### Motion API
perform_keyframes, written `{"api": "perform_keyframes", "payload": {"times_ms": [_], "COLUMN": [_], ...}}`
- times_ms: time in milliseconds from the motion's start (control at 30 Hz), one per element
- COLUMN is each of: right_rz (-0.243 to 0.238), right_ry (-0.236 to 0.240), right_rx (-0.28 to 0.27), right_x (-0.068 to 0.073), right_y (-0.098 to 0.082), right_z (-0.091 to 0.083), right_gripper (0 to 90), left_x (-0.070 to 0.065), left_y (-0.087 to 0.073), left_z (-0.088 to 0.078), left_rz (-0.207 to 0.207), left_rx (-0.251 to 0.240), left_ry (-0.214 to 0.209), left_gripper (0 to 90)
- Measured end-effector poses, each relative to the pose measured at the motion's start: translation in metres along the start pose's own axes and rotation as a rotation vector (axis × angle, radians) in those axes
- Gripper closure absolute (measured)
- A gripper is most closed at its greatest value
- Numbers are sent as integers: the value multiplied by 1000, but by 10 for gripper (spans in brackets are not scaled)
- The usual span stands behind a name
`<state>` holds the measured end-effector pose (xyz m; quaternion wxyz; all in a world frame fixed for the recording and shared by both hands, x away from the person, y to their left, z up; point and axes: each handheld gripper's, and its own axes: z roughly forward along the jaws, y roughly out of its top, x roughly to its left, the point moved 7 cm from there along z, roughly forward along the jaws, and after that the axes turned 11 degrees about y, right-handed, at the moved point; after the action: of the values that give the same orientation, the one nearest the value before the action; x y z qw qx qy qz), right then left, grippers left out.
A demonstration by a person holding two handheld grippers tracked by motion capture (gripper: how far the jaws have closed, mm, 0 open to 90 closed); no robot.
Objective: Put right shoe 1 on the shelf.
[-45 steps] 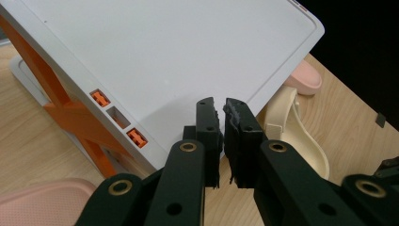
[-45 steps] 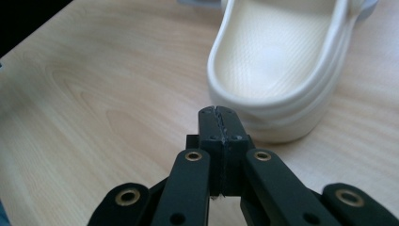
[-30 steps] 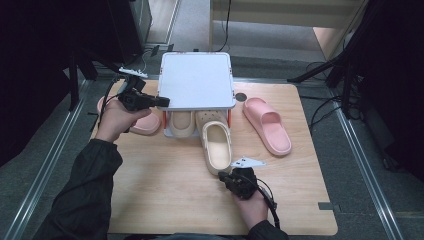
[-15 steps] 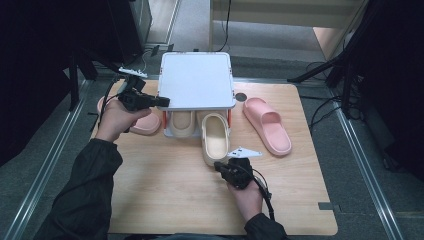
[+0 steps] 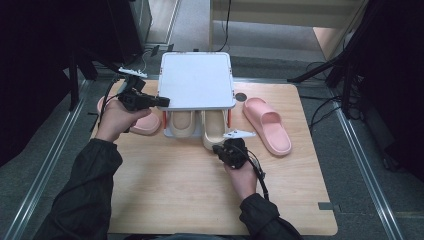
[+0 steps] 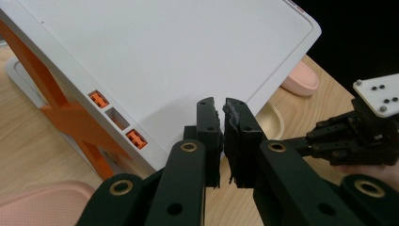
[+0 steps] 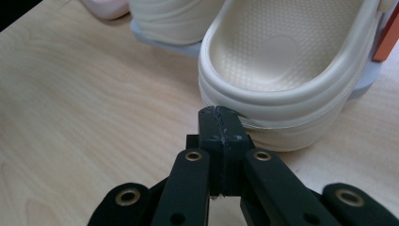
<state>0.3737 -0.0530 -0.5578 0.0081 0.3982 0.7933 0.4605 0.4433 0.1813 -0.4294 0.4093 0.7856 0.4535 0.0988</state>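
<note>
Wooden table, white shoe rack at far middle. Right gripper shut, tip against heel of cream slipper, likely pushing it under rack. Left gripper nearly shut, empty, steadying rack's left edge.

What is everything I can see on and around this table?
Shoe rack: one, white top with orange side struts, at the far middle of the table.
Cream slippers: two, side by side under the rack; the left one tucked in, the right one with its heel sticking out toward the person.
Pink slippers: two; one right of the rack, one left of it, partly behind the left hand.
Table: one, light wood.
Left gripper: black, jaws shut, by the rack's left edge.
Right gripper: black, jaws shut, tip at the right cream slipper's heel.
Sleeves: two, dark.
</note>
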Motion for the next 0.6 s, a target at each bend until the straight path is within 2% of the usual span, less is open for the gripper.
{"api": "perform_keyframes", "payload": {"times_ms": [200, 433, 600], "right_rz": [-5, -1, -21], "right_ry": [-6, -7, -11], "right_rx": [-3, -21, -28], "right_x": [-9, -16, -23], "right_y": [15, 23, 27], "right_z": [9, 18, 22], "right_gripper": [900, 900, 900], "left_x": [0, 1, 0], "left_y": [0, 0, 0], "left_z": [0, 0, 0], "left_rz": [-4, -2, 0], "left_rx": [-1, 0, 0], "left_ry": [-2, -5, 1], "left_gripper": [844, 844, 844]}}
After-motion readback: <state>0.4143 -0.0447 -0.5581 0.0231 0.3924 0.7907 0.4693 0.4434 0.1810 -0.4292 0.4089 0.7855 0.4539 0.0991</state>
